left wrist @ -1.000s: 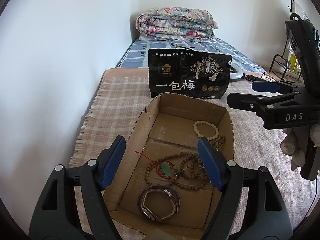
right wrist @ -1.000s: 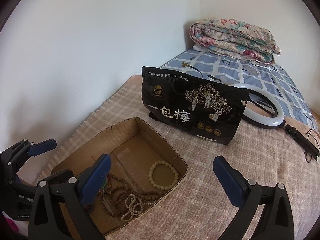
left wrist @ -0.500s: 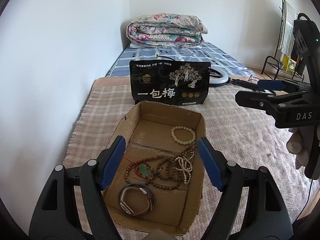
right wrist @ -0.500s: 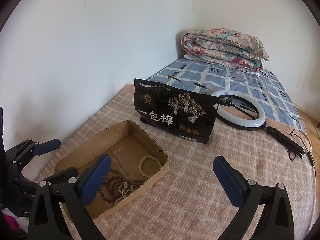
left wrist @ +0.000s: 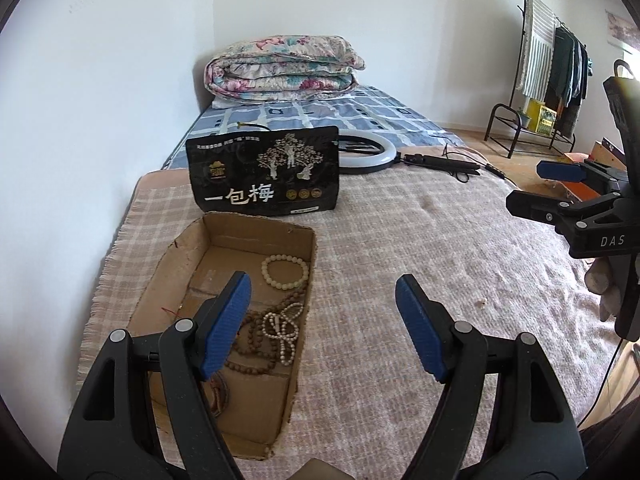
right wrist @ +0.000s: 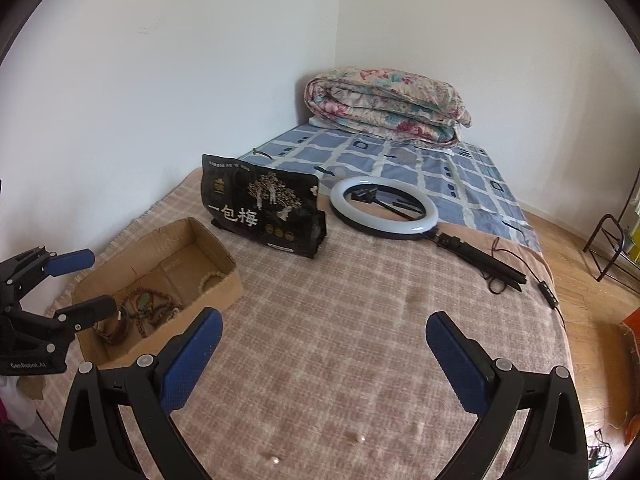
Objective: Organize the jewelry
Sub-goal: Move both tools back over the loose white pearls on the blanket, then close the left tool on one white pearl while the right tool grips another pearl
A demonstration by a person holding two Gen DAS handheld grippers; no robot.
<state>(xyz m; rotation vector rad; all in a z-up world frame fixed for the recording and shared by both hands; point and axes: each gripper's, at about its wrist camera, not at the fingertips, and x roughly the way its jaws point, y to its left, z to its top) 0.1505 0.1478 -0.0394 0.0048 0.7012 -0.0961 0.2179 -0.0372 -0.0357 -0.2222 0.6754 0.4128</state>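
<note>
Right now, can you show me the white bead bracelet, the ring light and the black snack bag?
white bead bracelet (left wrist: 285, 271): left wrist view, its near beads.
ring light (right wrist: 416, 225): right wrist view, glowing rim.
black snack bag (right wrist: 260, 212): right wrist view, printed front.

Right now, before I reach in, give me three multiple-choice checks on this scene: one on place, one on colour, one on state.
1. The cream bead bracelet lies:
A in the cardboard box
B on the blanket
C on the ring light

2. The snack bag behind the box is:
A white
B black
C red

3. The left gripper is:
A shut on beads
B shut, empty
C open, empty

Answers: 1 A, it rests on the box floor near the far wall. 2 B, black with pale print. 3 C, its blue fingers stand apart with nothing between.
</note>
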